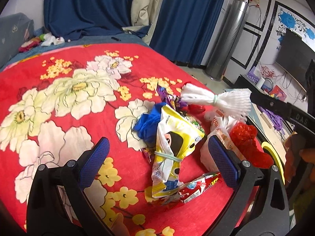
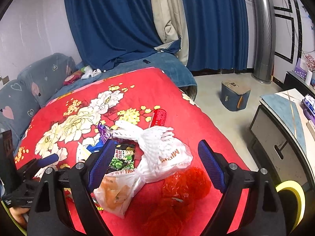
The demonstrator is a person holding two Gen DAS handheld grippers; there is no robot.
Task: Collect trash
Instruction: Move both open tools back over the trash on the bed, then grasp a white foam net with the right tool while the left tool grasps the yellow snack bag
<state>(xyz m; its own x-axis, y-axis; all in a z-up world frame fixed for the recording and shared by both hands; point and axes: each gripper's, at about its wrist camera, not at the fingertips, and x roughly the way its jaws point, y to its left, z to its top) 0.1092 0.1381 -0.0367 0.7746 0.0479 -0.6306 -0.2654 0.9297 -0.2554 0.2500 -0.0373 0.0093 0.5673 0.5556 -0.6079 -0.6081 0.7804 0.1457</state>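
Left wrist view: the left gripper (image 1: 157, 161) has its blue pads spread wide with nothing clamped, hanging over the trash pile on the red floral blanket (image 1: 59, 98) of the bed. Right between the pads sits a yellow snack bag (image 1: 173, 147) tied with a rubber band, with a red wrapper (image 1: 196, 190) under its lower end. Behind it there's blue crumpled plastic (image 1: 147, 125), a purple wrapper (image 1: 167, 98), and a white foam net (image 1: 206, 98) toward centre right. A red plastic bag (image 1: 246, 137) sits just right of the right pad. The TV (image 1: 295, 59) is at far right.

Right wrist view: the right gripper (image 2: 157, 169) is also wide open and empty. Here the white plastic bag (image 2: 167, 161) and foam net fill the middle, red bag lower right. You also get a green pea snack packet (image 2: 124, 157) and a red can (image 2: 158, 118) further back, which the other view doesn't clearly show. A blue box (image 2: 234, 96) sits on the floor, upper right.
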